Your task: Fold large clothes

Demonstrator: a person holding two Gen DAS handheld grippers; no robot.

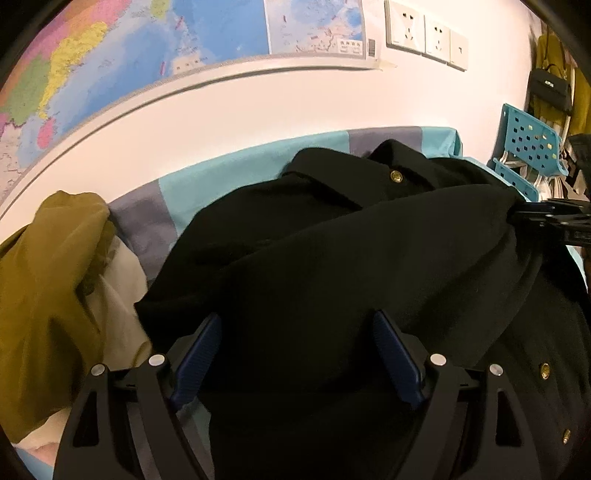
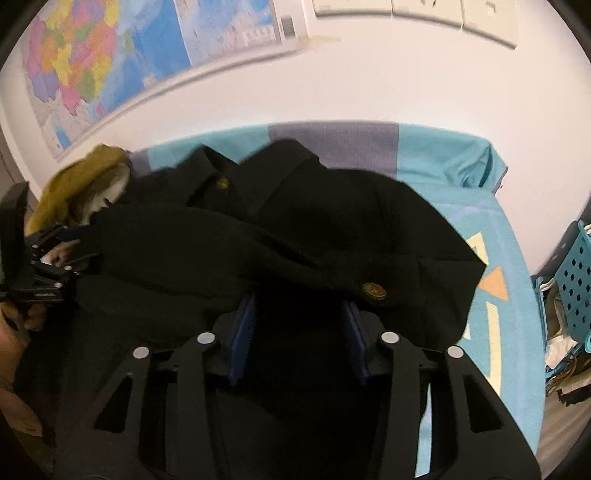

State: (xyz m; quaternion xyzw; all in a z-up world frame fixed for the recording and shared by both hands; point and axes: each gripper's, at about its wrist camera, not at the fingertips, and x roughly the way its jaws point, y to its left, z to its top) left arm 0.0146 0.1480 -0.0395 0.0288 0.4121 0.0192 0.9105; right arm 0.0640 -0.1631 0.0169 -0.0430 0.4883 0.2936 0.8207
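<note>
A large black coat (image 1: 332, 240) with gold buttons (image 1: 396, 176) lies bunched on the turquoise and grey bed sheet (image 1: 192, 192), its collar toward the wall. My left gripper (image 1: 297, 332) hovers over its near part, open wide, with the blue pads (image 1: 207, 343) standing clear of the cloth. The right wrist view shows the same coat (image 2: 332, 221) and a button (image 2: 374, 290) close by. My right gripper (image 2: 299, 325) has its jaws apart, dark cloth fills the gap and a fold lies over the tips. Each gripper shows in the other's view, the right gripper (image 1: 546, 221) at the coat's right edge and the left gripper (image 2: 48, 258) at its left edge.
An olive garment (image 1: 48, 277) over pale cloth is heaped left of the coat. A blue perforated basket (image 1: 528, 147) stands off the bed's right end. The wall behind carries a map (image 1: 110, 55) and sockets (image 1: 424, 33). Bare sheet (image 2: 491, 295) shows right of the coat.
</note>
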